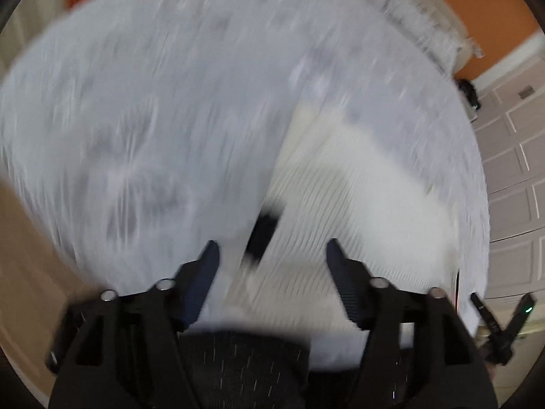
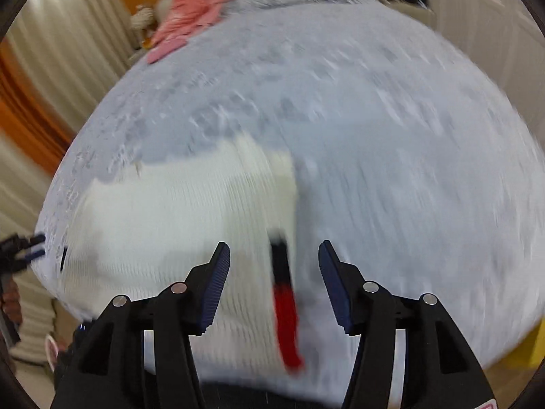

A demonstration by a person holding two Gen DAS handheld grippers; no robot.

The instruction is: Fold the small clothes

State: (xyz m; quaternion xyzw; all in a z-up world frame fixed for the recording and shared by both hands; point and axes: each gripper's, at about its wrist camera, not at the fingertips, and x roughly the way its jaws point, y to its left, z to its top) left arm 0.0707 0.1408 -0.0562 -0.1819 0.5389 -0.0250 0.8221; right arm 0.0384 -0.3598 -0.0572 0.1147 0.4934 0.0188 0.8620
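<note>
A white ribbed garment [image 2: 177, 218] lies flat on the bed [image 2: 391, 136] near its front edge. Both the left gripper [image 1: 272, 255] and right gripper [image 2: 274, 255] hang released above the garment, gripping nothing. Pink clothes [image 2: 190, 17] sit far beyond the garment, well apart.

both wrist views look steeply down from close above the bed [image 1: 170, 102], sharing the white garment [image 2: 163, 211].
</note>
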